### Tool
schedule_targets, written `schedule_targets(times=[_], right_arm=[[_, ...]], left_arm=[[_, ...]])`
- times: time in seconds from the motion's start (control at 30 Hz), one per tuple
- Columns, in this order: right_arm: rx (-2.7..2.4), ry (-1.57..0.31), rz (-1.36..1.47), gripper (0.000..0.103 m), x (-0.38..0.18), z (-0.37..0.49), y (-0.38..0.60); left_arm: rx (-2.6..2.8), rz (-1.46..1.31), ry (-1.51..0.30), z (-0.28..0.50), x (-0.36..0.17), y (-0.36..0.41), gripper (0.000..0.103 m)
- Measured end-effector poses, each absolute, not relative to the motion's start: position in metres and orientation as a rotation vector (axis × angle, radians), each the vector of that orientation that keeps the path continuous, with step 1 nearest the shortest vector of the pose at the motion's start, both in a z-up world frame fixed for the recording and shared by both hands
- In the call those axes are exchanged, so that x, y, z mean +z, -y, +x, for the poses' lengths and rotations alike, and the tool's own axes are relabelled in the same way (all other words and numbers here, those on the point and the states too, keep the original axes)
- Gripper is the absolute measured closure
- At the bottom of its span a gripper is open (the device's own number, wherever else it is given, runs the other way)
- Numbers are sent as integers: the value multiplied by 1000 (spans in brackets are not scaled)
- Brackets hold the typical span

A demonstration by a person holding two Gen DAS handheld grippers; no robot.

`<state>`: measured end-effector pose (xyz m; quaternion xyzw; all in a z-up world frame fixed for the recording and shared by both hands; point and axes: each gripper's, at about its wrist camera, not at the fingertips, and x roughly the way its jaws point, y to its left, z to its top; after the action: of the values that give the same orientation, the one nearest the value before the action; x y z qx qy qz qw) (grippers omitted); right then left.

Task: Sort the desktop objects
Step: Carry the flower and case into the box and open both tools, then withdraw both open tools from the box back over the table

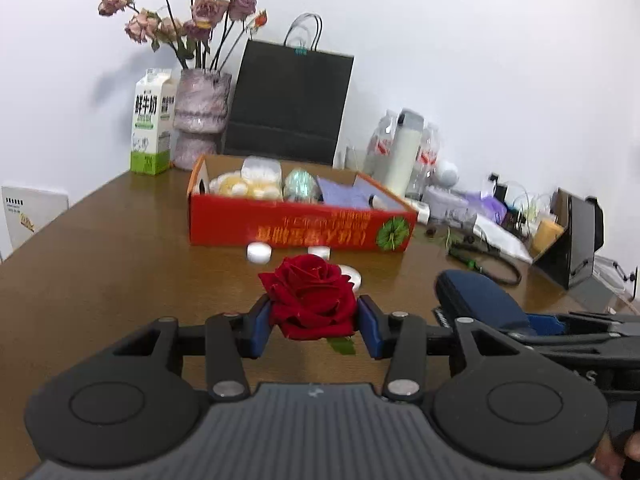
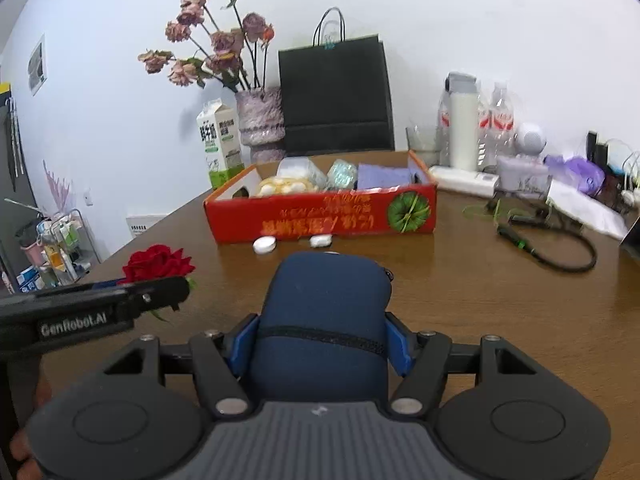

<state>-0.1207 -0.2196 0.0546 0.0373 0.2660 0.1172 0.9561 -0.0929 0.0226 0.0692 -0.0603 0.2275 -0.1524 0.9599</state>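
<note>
1. Two tongs, both loaded. Left tongs pinch a red rose by the bloom, blue pads on either side; a green leaf pokes out below.
2. Right tongs clamp a navy zip pouch across its middle, long axis pointing forward. A grip at mid-body likely keeps it from sagging.
3. Both items ride above the tabletop, side by side, neither resting on it as far as I can tell. Rose to the left of the pouch.
4. Ahead: red cardboard box, open top, already holding a yellow packet, a clear tub, a foil ball and a purple cloth. Probably the sorting bin, since both tongs face it.
5. Three white caps lie loose on the tabletop just in front of the box wall, apparently not yet sorted.
6. Further back: milk carton, vase of dried flowers, black paper bag. Right side clutter: bottles, a black cable.
7. Judgement: the rose is fragile, so a tight squeeze risks crushing petals.
</note>
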Motion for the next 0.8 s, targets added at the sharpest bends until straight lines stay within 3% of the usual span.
schedule_targets(times=[0.13, 0.27, 0.43, 0.63, 0.8], right_arm=[[278, -488, 65, 40, 82, -87, 233], [317, -455, 41, 40, 115, 0, 241], [305, -502, -23, 39, 135, 129, 228], [199, -622, -55, 39, 92, 235, 214], [110, -789, -126, 39, 32, 263, 206]], left_arm=[[-318, -143, -377, -50, 93, -22, 57], [-268, -124, -338, 29, 115, -10, 57], [-216, -153, -485, 140, 106, 7, 57], [-237, -114, -652, 201, 62, 40, 56], [-203, -39, -677, 212, 34, 41, 56]])
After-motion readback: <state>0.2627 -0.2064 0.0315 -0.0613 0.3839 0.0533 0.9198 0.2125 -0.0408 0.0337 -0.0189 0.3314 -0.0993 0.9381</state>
